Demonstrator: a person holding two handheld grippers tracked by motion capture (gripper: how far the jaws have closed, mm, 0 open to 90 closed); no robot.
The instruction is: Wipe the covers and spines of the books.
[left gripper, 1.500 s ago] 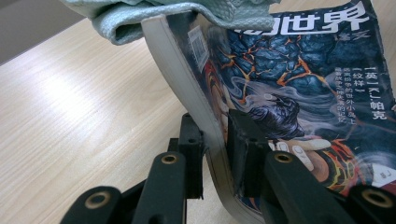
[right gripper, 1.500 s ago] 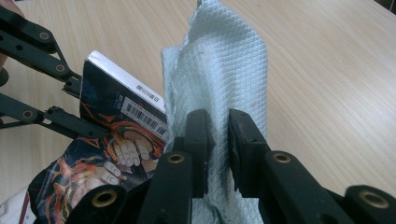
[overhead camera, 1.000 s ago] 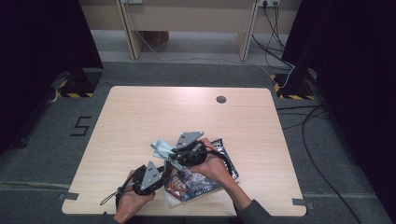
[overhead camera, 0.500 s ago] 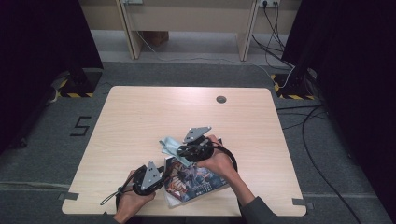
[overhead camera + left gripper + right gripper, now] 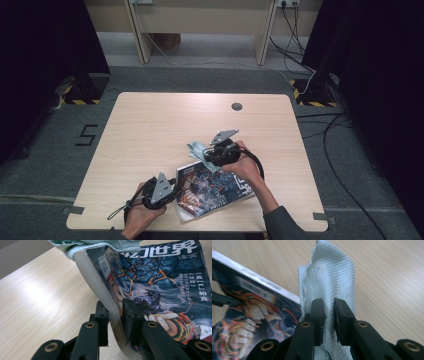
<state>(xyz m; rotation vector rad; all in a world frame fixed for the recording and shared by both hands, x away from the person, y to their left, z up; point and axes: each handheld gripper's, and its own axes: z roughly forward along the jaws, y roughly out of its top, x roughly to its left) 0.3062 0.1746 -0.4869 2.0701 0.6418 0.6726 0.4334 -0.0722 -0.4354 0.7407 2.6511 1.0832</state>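
The right gripper (image 5: pixel 209 156), clenching the pale green cloth (image 5: pixel 329 280), has been sliding rightward across the magazine (image 5: pixel 215 186) to its far corner, suggesting a wiping stroke is ending. The left gripper (image 5: pixel 114 315) is pinching the magazine's near edge, steadying it on the table (image 5: pixel 150 130).

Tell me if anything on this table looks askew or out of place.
The magazine lies crooked to the table edge, its spine edge pinched and lifted by the left gripper. The pale green cloth is crumpled, clamped in the right gripper, draped over the magazine's corner.
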